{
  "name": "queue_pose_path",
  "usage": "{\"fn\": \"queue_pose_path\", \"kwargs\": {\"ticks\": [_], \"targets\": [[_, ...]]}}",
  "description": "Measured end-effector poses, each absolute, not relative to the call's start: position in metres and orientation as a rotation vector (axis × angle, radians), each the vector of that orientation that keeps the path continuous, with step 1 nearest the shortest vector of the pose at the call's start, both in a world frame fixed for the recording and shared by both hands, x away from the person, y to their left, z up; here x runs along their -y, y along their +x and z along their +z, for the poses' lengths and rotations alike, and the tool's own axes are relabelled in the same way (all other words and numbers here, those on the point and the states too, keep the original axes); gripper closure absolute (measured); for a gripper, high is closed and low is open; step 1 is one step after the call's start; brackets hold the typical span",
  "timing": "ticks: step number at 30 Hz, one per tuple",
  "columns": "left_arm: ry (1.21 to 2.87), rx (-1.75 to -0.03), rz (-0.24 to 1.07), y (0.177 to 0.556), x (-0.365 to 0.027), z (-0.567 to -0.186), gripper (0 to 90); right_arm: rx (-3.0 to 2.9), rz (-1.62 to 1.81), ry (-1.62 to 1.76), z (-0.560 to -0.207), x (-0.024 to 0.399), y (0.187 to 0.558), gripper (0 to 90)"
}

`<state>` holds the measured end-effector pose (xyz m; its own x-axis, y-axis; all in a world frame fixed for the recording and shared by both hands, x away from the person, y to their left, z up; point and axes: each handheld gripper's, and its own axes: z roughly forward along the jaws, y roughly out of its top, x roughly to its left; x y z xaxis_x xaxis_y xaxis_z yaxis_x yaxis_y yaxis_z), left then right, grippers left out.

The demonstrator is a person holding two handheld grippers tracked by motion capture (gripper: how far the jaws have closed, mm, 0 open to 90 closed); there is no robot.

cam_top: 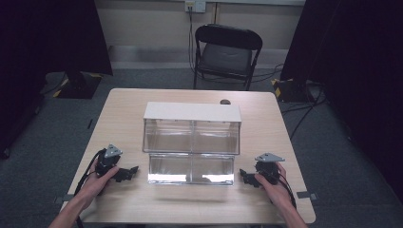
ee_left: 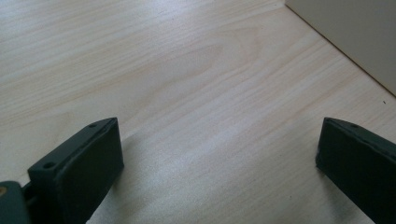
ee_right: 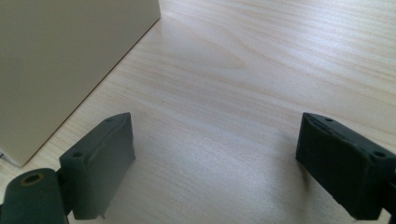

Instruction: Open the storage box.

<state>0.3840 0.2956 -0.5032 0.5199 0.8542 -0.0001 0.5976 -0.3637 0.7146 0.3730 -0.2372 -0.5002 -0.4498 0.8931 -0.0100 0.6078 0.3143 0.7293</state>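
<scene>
The clear organiser box stands at the middle of the worktop, its front toward the person, probably so that both hands can come at it evenly; the left gripper rests on the wood just beside the box's lower left corner and the right gripper just beside its lower right, each pointing inward and apart from it, which reads as a ready stance before any grasp; in both gripper views the fingers stand spread wide with nothing but bare wood grain between them. The box has a flat, pale opaque top, see-through walls split into two compartments side by side, and a lower clear tier jutting forward, glinting along its front edge; whether anything lies inside I cannot tell; its pale side wall looms close in the right gripper view.
</scene>
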Motion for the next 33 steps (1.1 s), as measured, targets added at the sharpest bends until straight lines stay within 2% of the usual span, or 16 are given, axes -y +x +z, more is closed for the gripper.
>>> {"fn": "queue_pose_path", "kwargs": {"ticks": [9, 12, 13, 18, 24, 33], "targets": [[2.094, -1.176, 0.493, 0.382, -0.298, -0.502, 1.9, -2.173, 0.934, 1.33, -0.5, 0.237, 0.373, 10.9], [2.095, -1.18, 0.507, 0.381, -0.3, -0.501, 5.7, -2.173, 0.935, 1.331, -0.5, 0.237, 0.373, 10.8], [2.087, -1.186, 0.507, 0.38, -0.3, -0.5, 15.2, -2.173, 0.934, 1.329, -0.5, 0.237, 0.373, 10.8], [2.078, -1.19, 0.519, 0.379, -0.301, -0.498, 18.0, -2.173, 0.934, 1.329, -0.5, 0.237, 0.373, 10.8], [2.057, -1.13, 0.534, 0.374, -0.298, -0.486, 17.3, -2.173, 0.935, 1.33, -0.5, 0.237, 0.373, 10.8], [2.011, -0.976, 0.477, 0.36, -0.284, -0.465, 16.4, -2.173, 0.934, 1.329, -0.5, 0.237, 0.373, 10.8]]}}
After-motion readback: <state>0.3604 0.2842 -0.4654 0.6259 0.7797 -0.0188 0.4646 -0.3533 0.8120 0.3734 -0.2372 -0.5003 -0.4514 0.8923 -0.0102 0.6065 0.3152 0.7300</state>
